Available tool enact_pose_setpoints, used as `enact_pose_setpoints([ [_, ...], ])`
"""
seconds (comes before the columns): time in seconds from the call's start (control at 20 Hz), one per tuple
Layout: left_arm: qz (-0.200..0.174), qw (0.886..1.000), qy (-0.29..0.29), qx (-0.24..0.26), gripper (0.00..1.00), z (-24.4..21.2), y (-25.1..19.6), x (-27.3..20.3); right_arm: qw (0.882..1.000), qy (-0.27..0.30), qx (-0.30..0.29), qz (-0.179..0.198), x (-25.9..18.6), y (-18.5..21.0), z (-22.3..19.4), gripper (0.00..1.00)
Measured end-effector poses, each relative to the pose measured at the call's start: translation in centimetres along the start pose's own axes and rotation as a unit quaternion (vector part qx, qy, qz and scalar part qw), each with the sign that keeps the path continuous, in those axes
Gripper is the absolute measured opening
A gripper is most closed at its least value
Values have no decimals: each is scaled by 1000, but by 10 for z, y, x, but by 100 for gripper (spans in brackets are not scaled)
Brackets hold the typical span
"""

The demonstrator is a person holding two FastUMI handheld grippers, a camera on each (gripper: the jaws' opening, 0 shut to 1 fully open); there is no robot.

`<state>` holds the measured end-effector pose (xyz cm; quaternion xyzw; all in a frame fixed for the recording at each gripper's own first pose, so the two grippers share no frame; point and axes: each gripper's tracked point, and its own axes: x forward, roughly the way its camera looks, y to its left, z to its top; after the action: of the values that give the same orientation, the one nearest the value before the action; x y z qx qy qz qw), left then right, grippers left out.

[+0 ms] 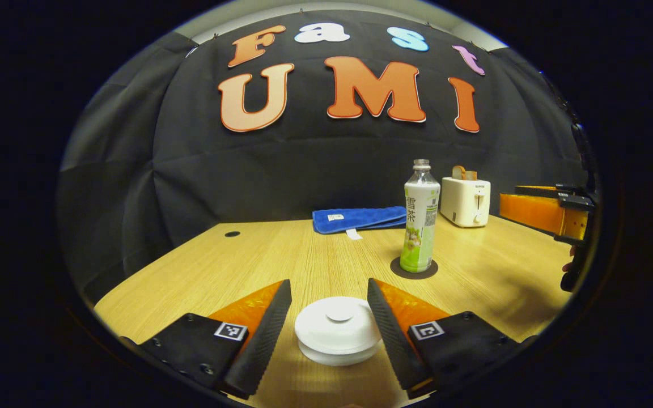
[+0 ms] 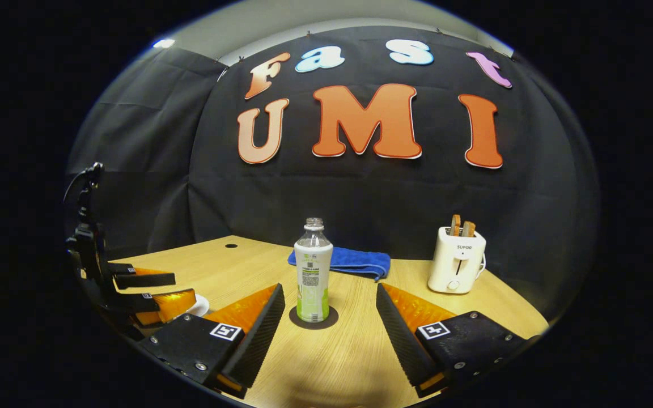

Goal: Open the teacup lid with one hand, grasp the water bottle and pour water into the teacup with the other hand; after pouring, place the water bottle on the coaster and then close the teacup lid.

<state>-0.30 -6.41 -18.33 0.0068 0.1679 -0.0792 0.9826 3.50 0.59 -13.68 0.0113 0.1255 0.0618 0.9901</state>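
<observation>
Left gripper (image 1: 329, 317): fingers spread wide, 1 on each side of the lid (image 1: 338, 324), neither pad touching. The lid sits dead centre in the gap, flat on the teacup (image 1: 338, 352), knob up. In the right gripper view you can see that same gripper low at the left edge, with a sliver of white cup (image 2: 197, 306) just beyond it.

Judgement: lid is on, so step 1 isn't done. You're already lined up. The lid is straight ahead between the fingers, round, so no long axis to worry about. Close on the lid rim, then lift straight up. Watch that you pinch the lid and not the cup wall below it; they're close in height from here.

Bottle (image 2: 313, 271): upright on the coaster (image 2: 314, 318), uncapped, mid-table, long axis vertical. A blue towel (image 2: 355, 260) lies behind it, and a toaster (image 2: 456, 260) stands to the right, well apart.

Right gripper (image 2: 329, 317): also wide apart, holding nothing. The bottle is straight ahead, centred on the gap but beyond the tips, not yet between them. This hand is the nearer 1 for the bottle. From the left gripper view the bottle (image 1: 420, 218) lies ahead and right of the cup, near but not touching, so the pour should be a short move left.

Risk: open bottle, so tilt late.
</observation>
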Motion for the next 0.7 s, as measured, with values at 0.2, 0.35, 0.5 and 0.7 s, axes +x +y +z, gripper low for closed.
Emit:
enact_pose_setpoints([
  [0.2,17,999,-47,0,98,36,7,-9,1000,-23,12,-4,-14,-2,16,97],
  [0.35,13,997,-82,-1,98,75,9,-19,1000,-31,4,-3,-25,-4,31,97],
  [0.5,20,993,-118,8,99,119,20,-30,999,-39,-21,-31,-37,-18,49,97],
  [0.7,45,987,-145,44,99,155,25,-46,996,-59,-35,-58,-48,-22,66,97],
])
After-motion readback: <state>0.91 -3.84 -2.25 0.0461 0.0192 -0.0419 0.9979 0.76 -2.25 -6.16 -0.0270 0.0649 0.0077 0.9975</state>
